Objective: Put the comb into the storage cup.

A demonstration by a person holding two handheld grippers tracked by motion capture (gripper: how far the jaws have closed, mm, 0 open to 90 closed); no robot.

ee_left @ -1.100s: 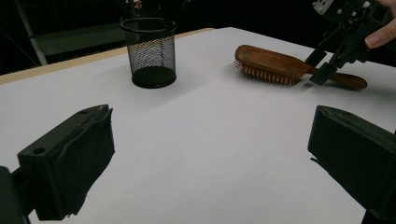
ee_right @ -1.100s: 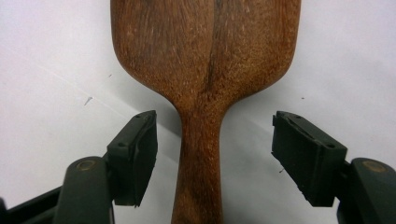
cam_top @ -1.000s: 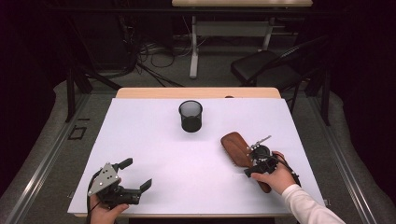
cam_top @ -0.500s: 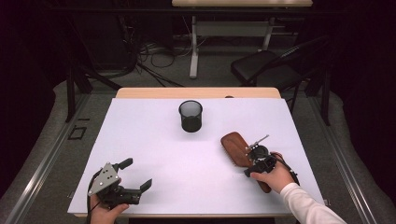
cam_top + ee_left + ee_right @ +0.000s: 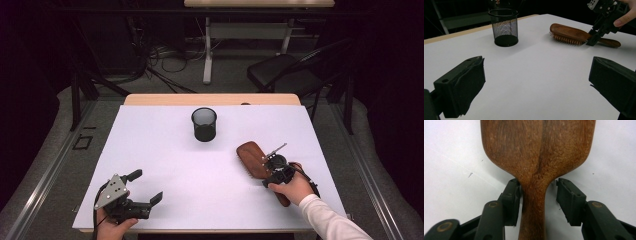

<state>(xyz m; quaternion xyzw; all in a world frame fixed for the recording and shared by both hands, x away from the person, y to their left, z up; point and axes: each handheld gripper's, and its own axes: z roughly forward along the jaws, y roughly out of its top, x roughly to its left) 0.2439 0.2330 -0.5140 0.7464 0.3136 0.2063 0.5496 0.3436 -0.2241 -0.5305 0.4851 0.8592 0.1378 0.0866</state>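
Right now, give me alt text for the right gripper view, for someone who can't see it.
A wooden hairbrush lies back up on a white table, its neck between the two black jaws of the right gripper. The jaws have just been closing: the left pad sits at the neck, while a gap shows before the right pad.

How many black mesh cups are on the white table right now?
1. The black wire-mesh cup stands upright toward the far middle of the white table, apart from the brown wooden hairbrush at its right.
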